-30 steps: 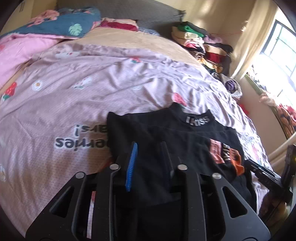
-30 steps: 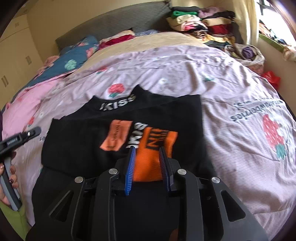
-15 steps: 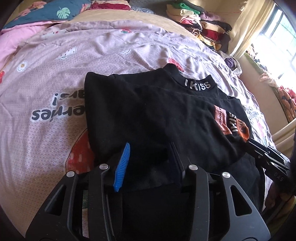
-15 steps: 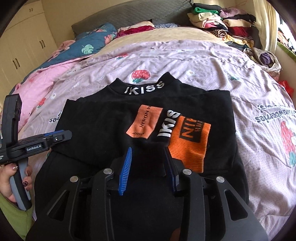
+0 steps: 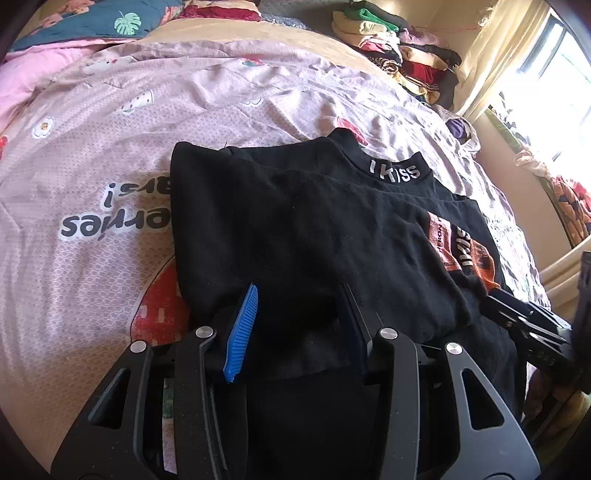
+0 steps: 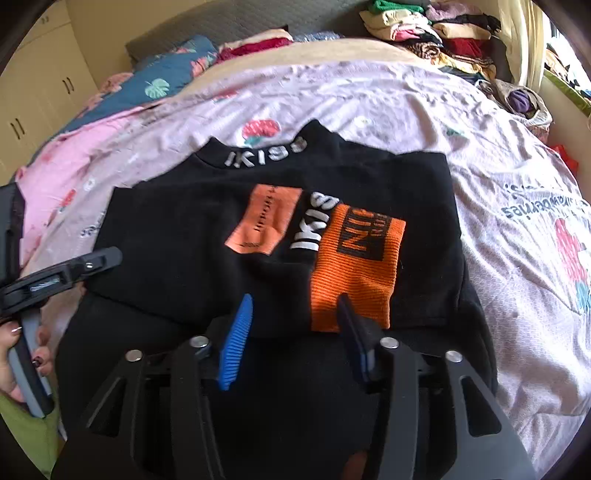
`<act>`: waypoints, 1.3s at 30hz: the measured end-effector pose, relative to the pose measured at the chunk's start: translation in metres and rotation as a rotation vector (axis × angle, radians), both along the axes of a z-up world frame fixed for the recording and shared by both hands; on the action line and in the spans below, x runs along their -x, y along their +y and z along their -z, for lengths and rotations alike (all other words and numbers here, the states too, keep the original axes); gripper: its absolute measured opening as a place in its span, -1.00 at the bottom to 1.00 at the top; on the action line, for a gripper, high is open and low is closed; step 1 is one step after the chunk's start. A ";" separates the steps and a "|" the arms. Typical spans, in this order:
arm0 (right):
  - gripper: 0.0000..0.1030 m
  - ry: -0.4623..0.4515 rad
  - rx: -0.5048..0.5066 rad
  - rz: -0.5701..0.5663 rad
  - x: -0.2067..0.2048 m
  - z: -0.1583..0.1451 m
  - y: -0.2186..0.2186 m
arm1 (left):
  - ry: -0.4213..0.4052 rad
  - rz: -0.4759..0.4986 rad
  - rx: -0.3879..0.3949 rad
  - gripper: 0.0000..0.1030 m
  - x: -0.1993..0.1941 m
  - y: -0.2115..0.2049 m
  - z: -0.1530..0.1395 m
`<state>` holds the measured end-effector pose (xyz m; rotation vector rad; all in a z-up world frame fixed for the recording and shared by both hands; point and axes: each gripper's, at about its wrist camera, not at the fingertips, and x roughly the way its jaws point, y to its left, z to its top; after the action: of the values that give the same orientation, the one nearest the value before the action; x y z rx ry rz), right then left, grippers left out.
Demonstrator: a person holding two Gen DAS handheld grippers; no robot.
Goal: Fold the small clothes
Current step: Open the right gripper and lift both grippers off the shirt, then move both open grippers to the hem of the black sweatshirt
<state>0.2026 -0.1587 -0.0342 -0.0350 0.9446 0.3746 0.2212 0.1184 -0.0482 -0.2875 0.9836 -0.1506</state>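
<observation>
A small black top [image 5: 295,229] with a white "IKISS" collar and orange patches lies on the bed, its sleeves folded over the front; it also shows in the right wrist view [image 6: 207,236]. An orange cuff [image 6: 354,266] lies on top. My left gripper [image 5: 299,325] is open and empty, hovering over the folded sleeve's lower edge on the top's left side. My right gripper [image 6: 293,332] is open and empty, over the lower edge below the orange cuff. Each gripper shows at the edge of the other's view.
The top lies on a pink strawberry-print duvet [image 5: 110,166]. Stacks of folded clothes [image 6: 436,26] sit at the head of the bed on the right. Pillows and a blue floral blanket [image 6: 162,81] lie at the far left. A window [image 5: 546,74] is to the right.
Both grippers have opened wider and drawn back slightly toward the top's lower edge. The folded sleeves lie released on the top.
</observation>
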 end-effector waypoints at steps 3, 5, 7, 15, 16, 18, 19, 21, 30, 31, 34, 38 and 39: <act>0.16 -0.026 -0.017 0.007 0.005 -0.011 -0.005 | -0.006 -0.001 -0.007 -0.15 0.002 -0.002 -0.004; 0.30 -0.042 -0.029 0.016 0.009 -0.019 -0.009 | -0.011 -0.001 -0.011 -0.07 0.005 -0.003 -0.008; 0.40 -0.060 -0.042 0.028 0.014 -0.026 -0.014 | -0.019 -0.001 -0.017 0.00 0.008 -0.005 -0.013; 0.79 -0.107 -0.085 0.043 0.030 -0.047 -0.025 | -0.054 -0.013 -0.026 0.35 0.020 -0.006 -0.033; 0.82 -0.120 -0.096 0.044 0.034 -0.051 -0.026 | -0.059 -0.014 -0.027 0.47 0.021 -0.006 -0.036; 0.82 -0.131 -0.106 0.043 0.039 -0.056 -0.028 | -0.072 -0.012 -0.032 0.54 0.025 -0.008 -0.042; 0.83 -0.140 -0.111 0.042 0.042 -0.060 -0.030 | -0.077 -0.009 -0.034 0.59 0.027 -0.009 -0.045; 0.85 -0.152 -0.119 0.038 0.046 -0.065 -0.031 | -0.086 -0.008 -0.037 0.74 0.031 -0.010 -0.050; 0.88 -0.191 -0.128 0.021 0.073 -0.083 -0.040 | -0.115 -0.003 -0.048 0.82 0.052 -0.014 -0.066; 0.88 -0.194 -0.126 0.020 0.077 -0.084 -0.041 | -0.116 -0.003 -0.051 0.82 0.054 -0.014 -0.067; 0.88 -0.197 -0.124 0.021 0.086 -0.085 -0.045 | -0.113 -0.003 -0.051 0.82 0.061 -0.014 -0.067; 0.88 -0.199 -0.118 0.018 0.096 -0.086 -0.050 | -0.104 -0.001 -0.055 0.82 0.069 -0.014 -0.065; 0.88 -0.198 -0.115 0.018 0.099 -0.085 -0.050 | -0.102 0.001 -0.057 0.82 0.072 -0.015 -0.065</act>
<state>0.1040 -0.2087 0.0510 0.0415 0.7267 0.4006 0.1497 0.1036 0.0163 -0.2248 0.8853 -0.1361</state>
